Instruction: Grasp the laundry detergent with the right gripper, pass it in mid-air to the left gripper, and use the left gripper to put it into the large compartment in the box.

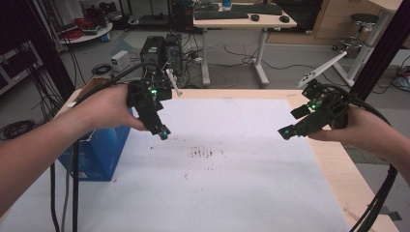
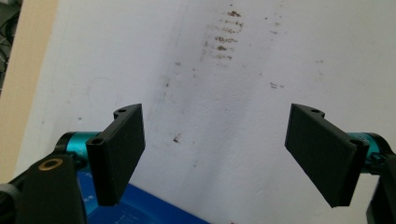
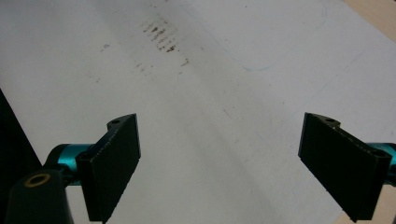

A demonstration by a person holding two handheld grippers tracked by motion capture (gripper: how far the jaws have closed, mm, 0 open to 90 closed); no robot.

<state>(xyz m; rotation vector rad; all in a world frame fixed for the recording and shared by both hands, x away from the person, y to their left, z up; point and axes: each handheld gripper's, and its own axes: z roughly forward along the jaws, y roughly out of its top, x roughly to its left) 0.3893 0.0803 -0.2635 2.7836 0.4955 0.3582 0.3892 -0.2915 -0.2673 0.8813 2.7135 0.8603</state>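
I see the white table sheet (image 1: pixel 232 193) spread wide, a blue box (image 1: pixel 99 152) on its left edge just below my left gripper (image 1: pixel 163 133). The right gripper (image 1: pixel 286 131) hovers opposite. Both jaws gape, grasping nothing.

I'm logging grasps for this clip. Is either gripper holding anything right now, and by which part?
Nothing is held. The left gripper and right gripper both stand open over the white mat.
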